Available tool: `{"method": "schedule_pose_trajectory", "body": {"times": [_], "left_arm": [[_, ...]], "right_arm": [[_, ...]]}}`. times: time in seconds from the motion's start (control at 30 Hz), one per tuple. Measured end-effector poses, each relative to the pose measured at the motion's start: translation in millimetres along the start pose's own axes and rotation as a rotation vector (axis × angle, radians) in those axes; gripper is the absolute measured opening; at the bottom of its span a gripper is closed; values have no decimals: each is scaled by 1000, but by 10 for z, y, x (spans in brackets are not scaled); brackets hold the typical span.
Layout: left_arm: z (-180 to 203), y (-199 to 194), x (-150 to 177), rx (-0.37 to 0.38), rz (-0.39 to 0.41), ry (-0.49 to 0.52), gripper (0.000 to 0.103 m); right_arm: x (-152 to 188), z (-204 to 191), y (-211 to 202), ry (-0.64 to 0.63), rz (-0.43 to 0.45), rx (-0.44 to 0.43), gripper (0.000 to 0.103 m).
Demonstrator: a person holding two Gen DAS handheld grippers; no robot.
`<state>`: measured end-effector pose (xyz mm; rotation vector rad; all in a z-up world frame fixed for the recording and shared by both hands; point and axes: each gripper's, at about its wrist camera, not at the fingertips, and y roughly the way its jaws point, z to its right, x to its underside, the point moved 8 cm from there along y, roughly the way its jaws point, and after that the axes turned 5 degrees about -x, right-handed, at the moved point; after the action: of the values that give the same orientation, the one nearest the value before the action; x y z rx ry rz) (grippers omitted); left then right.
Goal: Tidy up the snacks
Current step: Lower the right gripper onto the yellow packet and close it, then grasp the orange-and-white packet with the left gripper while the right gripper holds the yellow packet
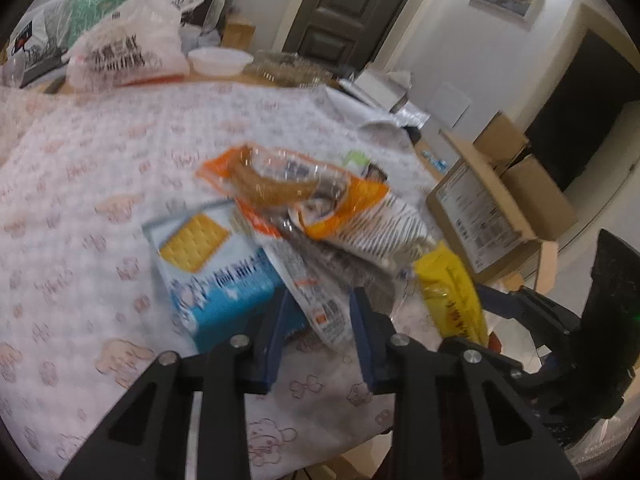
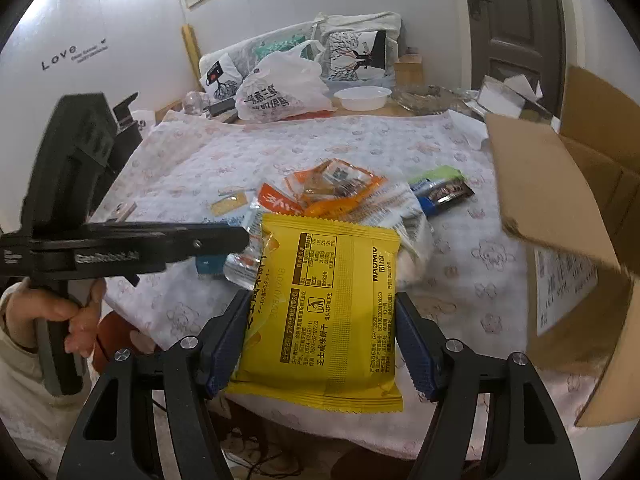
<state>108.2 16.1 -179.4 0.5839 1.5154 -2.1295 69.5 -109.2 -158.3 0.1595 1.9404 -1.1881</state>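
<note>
Clamped on both side edges of a yellow biscuit packet (image 2: 320, 312), the jaws of the right gripper (image 2: 320, 344) are seen to hold it flat, printed back upward, over the near edge of the table (image 2: 460, 300). The left gripper (image 1: 316, 344) is held with its jaws parted and nothing between them, poised just short of a white wrapper (image 1: 316, 300) at the near side of the snack pile. Behind the yellow packet, the rest of the pile is spread toward the middle of the table: a blue cracker box (image 1: 216, 272), an orange packet with a clear window (image 2: 336, 184), and a striped white bag (image 1: 376, 232) overlapping one another, with a small dark bar (image 2: 440, 192) lying apart toward the right edge. An open cardboard box (image 2: 568, 240) stands just beyond the right edge of the table, one flap jutting over the cloth, and is judged to be where the snacks are meant to go. Since the packet is gripped only across soft film, it could buckle and slip out if swung quickly. The jutting flap could also be struck on the way in, and the loosely stacked pile could be dragged by the left gripper.
</note>
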Motion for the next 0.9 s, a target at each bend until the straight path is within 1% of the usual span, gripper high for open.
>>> {"method": "schedule_pose_trajectory", "body": {"times": [0.17,0.27,0.3,0.33,0.5,0.63,0.83,0.9], "left_arm": [[18,150,112,-3,-42,-21,28],[-2,219,89,8,-34,-54,27],[-6,232,71,3,-28,-58,23],[-18,246,51,-10,-20,-60,11],[-80,195,44,0,-10,-48,9],[-265,47,91,-8,-3,-52,8],[-580,-106,129,-61,15,-63,8],[-546,-162,128,-39,26,-43,7]], "right_arm": [[70,82,0,30,2,-25,66],[84,99,20,35,0,-36,66],[85,101,23,35,-1,-38,66],[90,98,27,34,-2,-39,66],[88,85,48,32,-8,-35,66],[95,56,52,24,-14,-34,66],[78,7,68,9,-22,-31,66],[77,-21,76,1,-24,-32,66]]}}
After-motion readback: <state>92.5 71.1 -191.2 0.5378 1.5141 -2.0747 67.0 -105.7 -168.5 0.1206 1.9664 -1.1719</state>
